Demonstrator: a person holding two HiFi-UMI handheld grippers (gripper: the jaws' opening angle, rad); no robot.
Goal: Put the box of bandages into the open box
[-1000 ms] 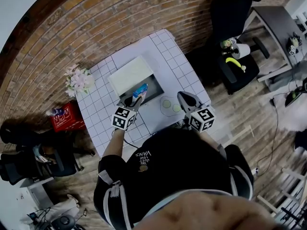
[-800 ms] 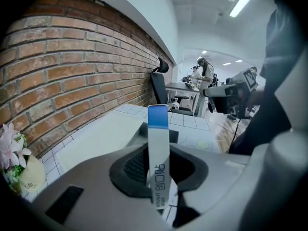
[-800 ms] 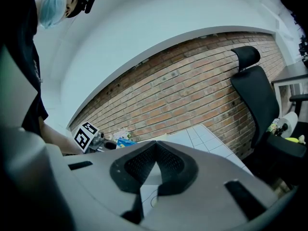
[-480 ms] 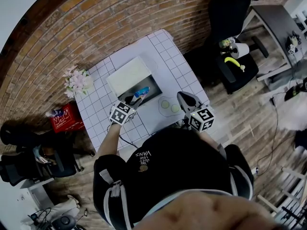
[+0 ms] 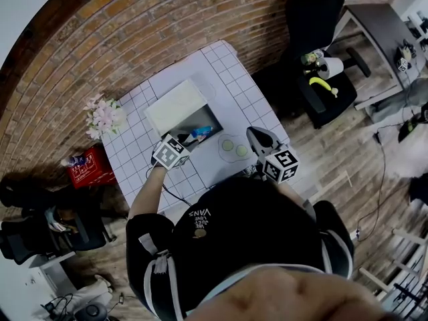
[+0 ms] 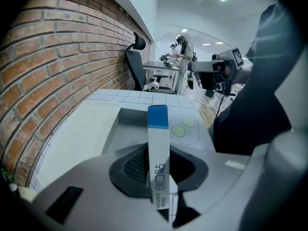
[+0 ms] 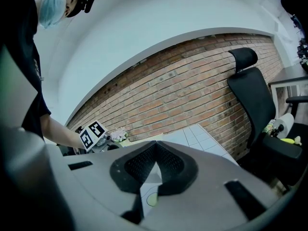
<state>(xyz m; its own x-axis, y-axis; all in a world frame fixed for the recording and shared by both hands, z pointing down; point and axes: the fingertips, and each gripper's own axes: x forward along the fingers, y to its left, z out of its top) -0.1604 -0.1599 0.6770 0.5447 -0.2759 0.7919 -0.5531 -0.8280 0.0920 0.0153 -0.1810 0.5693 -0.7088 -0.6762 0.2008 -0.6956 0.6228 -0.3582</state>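
My left gripper [image 5: 189, 139] is shut on the box of bandages [image 5: 199, 134], a slim white carton with a blue end. In the left gripper view the box of bandages [image 6: 159, 162] stands upright between the jaws, its blue end over the near edge of the open box [image 6: 137, 124]. That grey open box [image 5: 215, 124] sits mid-table with its pale lid [image 5: 175, 105] folded back toward the wall. My right gripper [image 5: 253, 134] hovers over the table's right side; in its own view the right gripper [image 7: 155, 147] is shut with nothing in it.
A white grid-patterned table [image 5: 231, 69] stands against a brick wall. A mat with two green circles [image 5: 234, 146] lies right of the open box. Flowers [image 5: 103, 116] sit at the table's left corner, a red crate [image 5: 83, 168] on the floor. An office chair [image 5: 328, 89] holds a banana.
My left gripper has moved a little forward toward the open box, carrying the box of bandages. The right gripper has stayed where it was.
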